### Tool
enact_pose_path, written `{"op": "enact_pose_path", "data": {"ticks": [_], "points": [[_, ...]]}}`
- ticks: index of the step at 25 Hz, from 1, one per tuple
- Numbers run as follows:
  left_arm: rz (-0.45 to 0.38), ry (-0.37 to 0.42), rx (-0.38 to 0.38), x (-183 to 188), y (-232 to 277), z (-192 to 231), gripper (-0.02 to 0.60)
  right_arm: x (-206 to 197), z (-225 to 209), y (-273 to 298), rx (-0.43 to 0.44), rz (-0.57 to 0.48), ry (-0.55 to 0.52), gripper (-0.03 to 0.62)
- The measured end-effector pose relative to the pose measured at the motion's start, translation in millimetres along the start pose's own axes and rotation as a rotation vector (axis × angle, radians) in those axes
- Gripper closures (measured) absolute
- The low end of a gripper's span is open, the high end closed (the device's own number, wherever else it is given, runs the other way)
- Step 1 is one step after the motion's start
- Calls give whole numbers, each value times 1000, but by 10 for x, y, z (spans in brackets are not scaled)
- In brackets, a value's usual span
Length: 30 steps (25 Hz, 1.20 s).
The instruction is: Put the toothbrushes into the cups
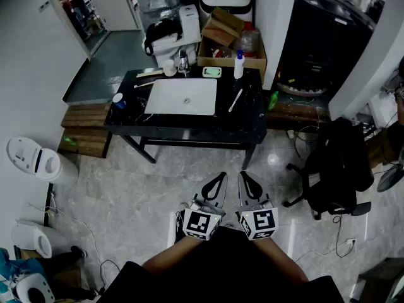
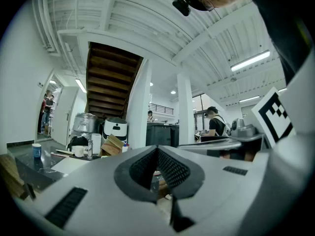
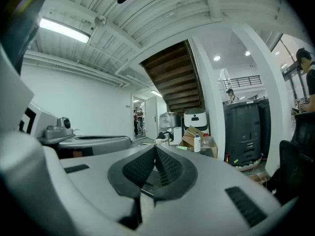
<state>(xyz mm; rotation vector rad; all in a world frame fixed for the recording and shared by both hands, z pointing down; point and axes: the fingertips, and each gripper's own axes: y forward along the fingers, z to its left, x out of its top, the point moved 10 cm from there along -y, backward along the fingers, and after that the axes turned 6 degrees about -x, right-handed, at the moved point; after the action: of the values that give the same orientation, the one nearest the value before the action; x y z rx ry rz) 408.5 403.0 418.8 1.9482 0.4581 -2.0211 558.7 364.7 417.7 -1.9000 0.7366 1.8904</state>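
Holding left gripper (image 1: 219, 177) and right gripper (image 1: 245, 175) side by side, both clenched on nothing, aiming at the far black table (image 1: 189, 126); likely readying an approach. Noting toothbrush (image 1: 235, 100) lying right of white basin (image 1: 182, 96), white cup (image 1: 169, 67) beyond, both well apart from grippers.

Left gripper (image 1: 220, 177), right gripper (image 1: 243, 175): grey shells, black ribbed pads (image 2: 171, 169), black-and-white marker cubes (image 1: 200, 223); wearer's garment (image 1: 221, 276) black

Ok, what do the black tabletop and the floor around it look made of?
Tabletop: probably polished stone, or laminate imitating it; it is black with pale flecks and a slight gloss. Floor: likely glazed tile or marble; it has grey veining, faint joint lines and a bright light reflection.
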Motion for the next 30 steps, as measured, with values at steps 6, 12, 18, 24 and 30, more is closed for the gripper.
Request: {"op": "enact_pose_path", "data": {"ticks": [6, 12, 18, 24, 30], "points": [[17, -13, 45, -116, -254, -123, 566, -100, 102, -131, 29, -15, 44, 576], [42, -75, 114, -270, -554, -78, 566, -317, 294, -155, 65, 51, 83, 574], [65, -81, 138, -364, -745, 164, 566, -309, 632, 50, 89, 57, -22, 574], [73, -123, 139, -427, -852, 604, 566, -332, 965, 378, 101, 106, -53, 574], [30, -114, 125, -348, -839, 1361, 566, -307, 1364, 1084, 119, 126, -92, 574]]}}
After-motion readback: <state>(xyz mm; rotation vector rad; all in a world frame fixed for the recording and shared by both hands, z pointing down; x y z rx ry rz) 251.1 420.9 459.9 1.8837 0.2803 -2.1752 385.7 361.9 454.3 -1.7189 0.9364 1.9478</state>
